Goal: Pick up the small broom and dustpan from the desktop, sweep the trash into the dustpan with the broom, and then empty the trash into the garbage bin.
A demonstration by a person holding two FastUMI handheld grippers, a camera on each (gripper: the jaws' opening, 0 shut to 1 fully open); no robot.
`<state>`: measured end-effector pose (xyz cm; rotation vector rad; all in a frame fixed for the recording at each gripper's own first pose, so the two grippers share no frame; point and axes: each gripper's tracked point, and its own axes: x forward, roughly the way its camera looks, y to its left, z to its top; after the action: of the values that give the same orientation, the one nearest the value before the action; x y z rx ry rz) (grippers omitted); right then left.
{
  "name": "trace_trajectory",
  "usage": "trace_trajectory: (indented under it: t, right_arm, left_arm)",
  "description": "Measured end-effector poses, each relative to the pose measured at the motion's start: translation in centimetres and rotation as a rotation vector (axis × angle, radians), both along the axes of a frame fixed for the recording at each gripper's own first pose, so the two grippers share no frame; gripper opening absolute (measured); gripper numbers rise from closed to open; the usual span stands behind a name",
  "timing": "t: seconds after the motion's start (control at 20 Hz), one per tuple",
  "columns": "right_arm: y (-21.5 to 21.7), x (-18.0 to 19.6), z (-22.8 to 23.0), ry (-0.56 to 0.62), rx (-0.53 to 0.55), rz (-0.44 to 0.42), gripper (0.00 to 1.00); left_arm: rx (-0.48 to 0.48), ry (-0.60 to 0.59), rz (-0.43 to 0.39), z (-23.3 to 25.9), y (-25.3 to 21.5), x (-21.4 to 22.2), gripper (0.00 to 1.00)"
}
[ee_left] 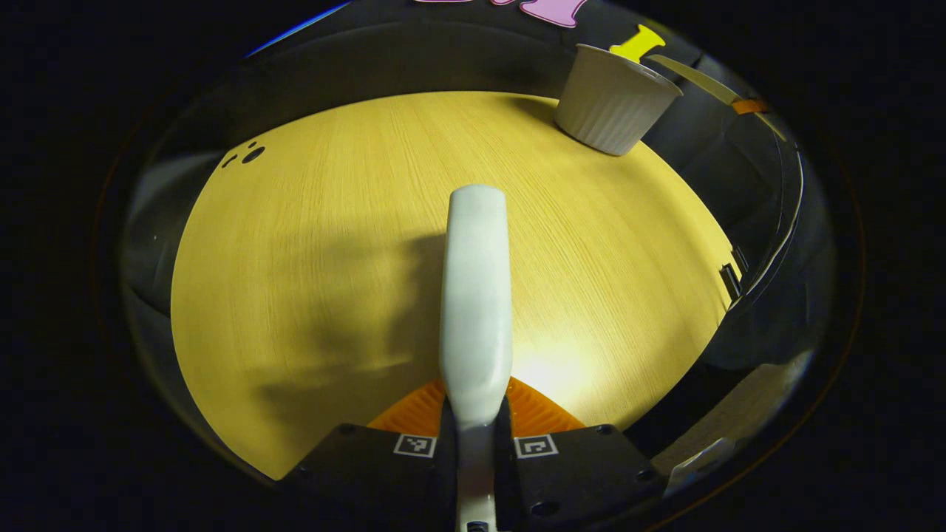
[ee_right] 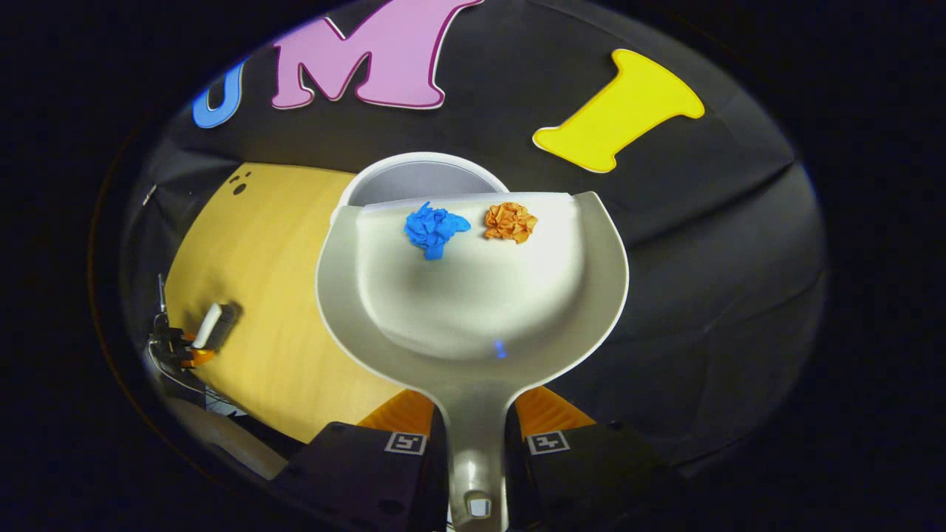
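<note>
My left gripper (ee_left: 475, 415) is shut on the white small broom (ee_left: 477, 295), which points forward over the wooden desktop (ee_left: 310, 244). The white ribbed garbage bin (ee_left: 613, 103) stands at the desktop's far right edge. My right gripper (ee_right: 473, 417) is shut on the handle of the white dustpan (ee_right: 473, 310), held tilted forward. A blue paper wad (ee_right: 434, 229) and an orange paper wad (ee_right: 510, 222) lie near the dustpan's front lip, just over the garbage bin's (ee_right: 414, 174) open mouth. The left gripper (ee_right: 177, 347) with the broom (ee_right: 208, 325) shows far left in the right gripper view.
The desktop (ee_right: 259, 295) ends close behind the bin at the black booth wall (ee_right: 702, 244). A few small dark holes (ee_left: 251, 154) mark the desktop's far left corner. A dark bracket (ee_left: 730, 279) sits on its right edge.
</note>
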<state>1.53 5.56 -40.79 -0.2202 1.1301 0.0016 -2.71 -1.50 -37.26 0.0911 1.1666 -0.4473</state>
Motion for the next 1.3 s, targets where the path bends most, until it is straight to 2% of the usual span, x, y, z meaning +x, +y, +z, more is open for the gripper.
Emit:
trace_trajectory:
  t: [0.05,0.15,0.35,0.4,0.45,0.5,0.75,0.95,1.0,1.05,1.3]
  right_arm:
    - [0.0,0.1,0.2,0.015,-0.019,0.003,0.34]
    - [-0.3,0.1,1.3,0.037,-0.068,0.021,0.34]
    - [-3.2,0.2,3.3,0.109,-0.224,0.122,0.34]
    - [-3.8,0.4,3.7,0.131,-0.249,0.143,0.39]
    - [-4.1,0.4,3.9,0.149,-0.266,0.157,0.31]
    - [-4.2,0.4,4.0,0.165,-0.274,0.159,0.34]
    - [-4.5,0.9,4.2,0.252,-0.295,0.188,0.34]
    - [-4.3,1.0,4.0,0.268,-0.276,0.190,0.34]
    - [-4.4,1.1,4.0,0.270,-0.274,0.192,0.31]
    - [-4.4,1.1,4.1,0.273,-0.271,0.195,0.34]
    - [-4.4,1.4,3.9,0.268,-0.257,0.193,0.34]
  left_arm:
    - [-0.002,0.000,0.003,0.0,0.1,0.0,0.24]
    - [-0.004,0.001,0.005,-0.1,0.1,0.0,0.24]
    - [-0.004,0.006,-0.004,-0.3,0.0,0.0,0.24]
    - [-0.004,0.005,-0.005,-0.4,0.0,0.1,0.24]
    - [-0.005,0.005,-0.005,-0.4,-0.1,0.1,0.24]
    - [-0.006,0.004,-0.005,-0.4,-0.2,0.1,0.24]
    - [-0.010,0.012,0.001,-0.5,-0.7,-0.1,0.24]
    - [-0.008,0.018,0.006,-0.5,-0.8,-0.1,0.24]
    - [-0.005,0.019,0.005,-0.6,-0.8,-0.1,0.24]
    - [-0.002,0.020,0.007,-0.5,-0.8,0.0,0.24]
    - [0.003,0.023,0.015,-0.5,-0.9,0.0,0.24]
